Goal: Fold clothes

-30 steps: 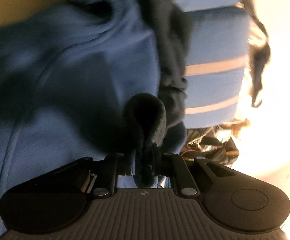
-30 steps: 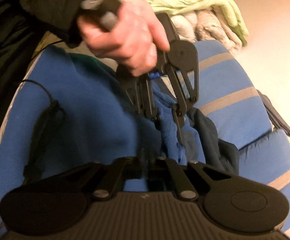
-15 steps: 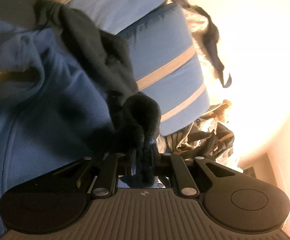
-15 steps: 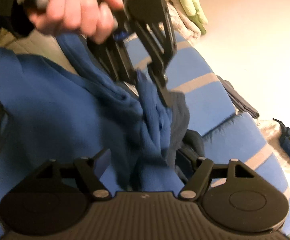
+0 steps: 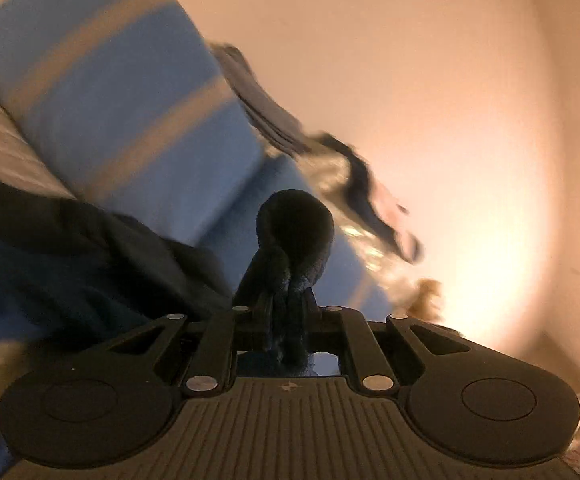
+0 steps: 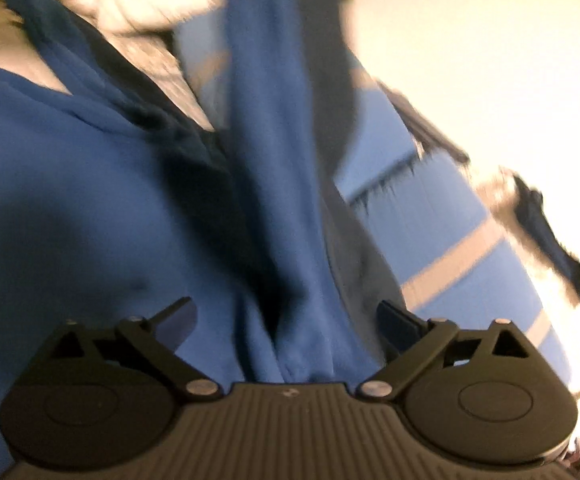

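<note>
Blue fleece (image 6: 102, 208) bunches in the clenched left tool (image 5: 290, 300), lifted to straighten; the right tool (image 6: 286, 320) is opening, letting go.

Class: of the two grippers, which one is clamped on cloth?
The left gripper: it is shut on a dark fabric bunch. The right gripper is opening, blue garment unpinched.

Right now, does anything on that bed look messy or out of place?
Yes. The blue garment lies rumpled, one strip pulled up in a bunched ridge, its dark end wadded in the shut left claw. The right claw is opening around the fabric. Loose clothes straggle beside the striped pillow.
</note>
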`<state>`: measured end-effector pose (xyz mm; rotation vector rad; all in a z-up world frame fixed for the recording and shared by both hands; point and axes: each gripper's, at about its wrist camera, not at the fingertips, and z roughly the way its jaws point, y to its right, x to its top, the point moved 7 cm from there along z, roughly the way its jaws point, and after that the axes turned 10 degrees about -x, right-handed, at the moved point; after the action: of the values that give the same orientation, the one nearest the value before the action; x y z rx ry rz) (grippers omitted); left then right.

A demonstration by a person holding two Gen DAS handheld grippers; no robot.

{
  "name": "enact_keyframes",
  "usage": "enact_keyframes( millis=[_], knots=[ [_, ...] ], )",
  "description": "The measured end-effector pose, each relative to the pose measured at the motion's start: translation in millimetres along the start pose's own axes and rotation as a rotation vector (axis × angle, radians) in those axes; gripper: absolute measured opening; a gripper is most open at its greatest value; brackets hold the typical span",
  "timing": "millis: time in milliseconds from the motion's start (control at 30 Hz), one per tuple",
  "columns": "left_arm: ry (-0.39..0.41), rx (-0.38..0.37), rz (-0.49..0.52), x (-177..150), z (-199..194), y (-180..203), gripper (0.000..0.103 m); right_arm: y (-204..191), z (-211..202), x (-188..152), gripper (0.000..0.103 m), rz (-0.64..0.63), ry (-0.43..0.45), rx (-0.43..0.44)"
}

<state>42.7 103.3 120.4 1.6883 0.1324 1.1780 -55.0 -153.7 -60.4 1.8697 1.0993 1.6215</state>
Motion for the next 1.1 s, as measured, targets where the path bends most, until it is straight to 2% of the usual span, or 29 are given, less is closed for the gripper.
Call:
enact_keyframes(
  millis=[167,300,500,567,700,767,867,933,967,1033,1067,1100],
  knots=[
    [0.002,0.046,-0.09,-1.4,1.3,-19.8,0.012,18.9,45.0,-25.3,0.1,0.067,-0.138,-0.032],
    [0.012,0.038,-0.092,0.2,5.3,-19.4,0.013,31.3,61.9,-45.6,0.1,0.004,-0.176,-0.05],
    [0.011,0.032,-0.135,0.2,5.6,-31.4,0.013,96.6,74.4,-91.2,0.1,0.111,-0.226,-0.112],
    [0.013,0.021,-0.15,1.0,7.8,-33.2,0.013,100.5,77.7,-104.0,0.098,0.119,-0.255,-0.094],
    [0.016,0.014,-0.151,1.5,9.3,-32.8,0.013,90.7,81.2,-107.5,0.095,0.112,-0.252,-0.055],
    [0.016,0.012,-0.141,0.8,10.0,-31.7,0.013,88.5,90.8,-106.3,0.09,0.097,-0.26,-0.064],
    [0.015,0.019,-0.128,0.7,10.2,-32.6,0.013,89.8,107.2,-106.3,0.077,0.084,-0.283,-0.083],
    [0.018,0.023,-0.131,1.5,9.4,-35.1,0.013,90.3,113.0,-108.1,0.055,0.068,-0.299,-0.099],
    [0.02,0.025,-0.136,2.0,8.8,-36.6,0.013,93.1,115.8,-110.3,0.048,0.078,-0.314,-0.108],
    [0.024,0.025,-0.149,3.4,8.3,-38.8,0.013,114.9,120.0,-114.3,0.034,0.228,-0.346,-0.118],
    [0.026,0.024,-0.158,4.2,8.3,-39.7,0.013,130.5,122.2,-116.9,0.034,0.338,-0.361,-0.121],
    [0.028,0.024,-0.165,4.8,8.5,-40.4,0.013,154.2,124.0,-123.7,0.027,0.507,-0.383,-0.121]
  ],
)
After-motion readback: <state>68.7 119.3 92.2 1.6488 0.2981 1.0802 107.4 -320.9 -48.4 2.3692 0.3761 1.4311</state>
